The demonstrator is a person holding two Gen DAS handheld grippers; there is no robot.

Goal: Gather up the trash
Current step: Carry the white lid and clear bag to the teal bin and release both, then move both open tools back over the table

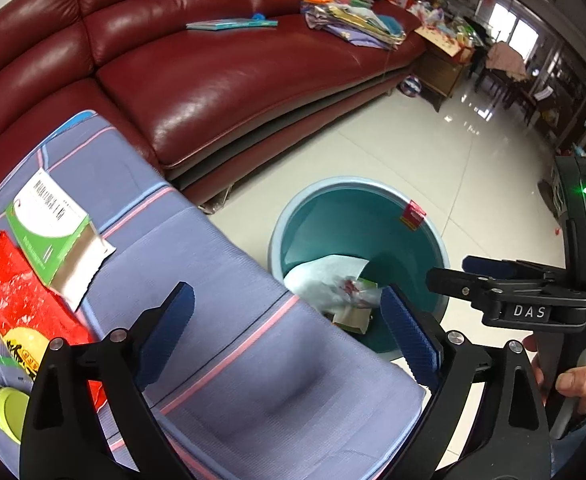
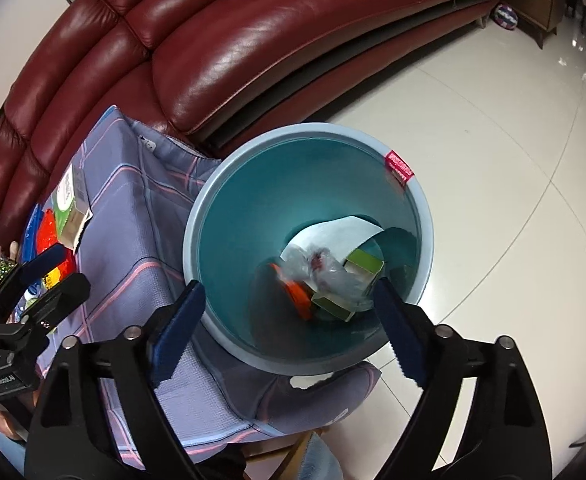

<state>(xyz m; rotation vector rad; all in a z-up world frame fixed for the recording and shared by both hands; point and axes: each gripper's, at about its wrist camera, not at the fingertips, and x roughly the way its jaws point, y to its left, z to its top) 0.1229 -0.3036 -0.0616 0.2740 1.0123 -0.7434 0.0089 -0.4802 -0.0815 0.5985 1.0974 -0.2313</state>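
Note:
My left gripper [image 1: 287, 296] is open and empty above a purple striped cloth [image 1: 253, 380] on a table. To its left on the cloth lie a green-and-white box [image 1: 49, 232], a red packet [image 1: 25, 300] and a green tube [image 1: 1, 404]. My right gripper [image 2: 289, 288] is also open and empty, hanging over the mouth of the teal bin [image 2: 305, 130]. Inside the bin are white paper [image 2: 341, 232], a clear plastic bag [image 2: 321, 268], a green box [image 2: 365, 266] and a blurred orange piece [image 2: 297, 296]. In the left wrist view the bin [image 1: 357, 184] stands on the floor beside the table.
A dark red leather sofa [image 1: 233, 80] curves behind the table, with a book [image 1: 229, 24] and a pile of papers [image 1: 353, 20] on it. Glossy white tiles [image 2: 493, 160] surround the bin. A red tag [image 2: 399, 168] hangs on its rim. Furniture stands at far right [image 1: 505, 68].

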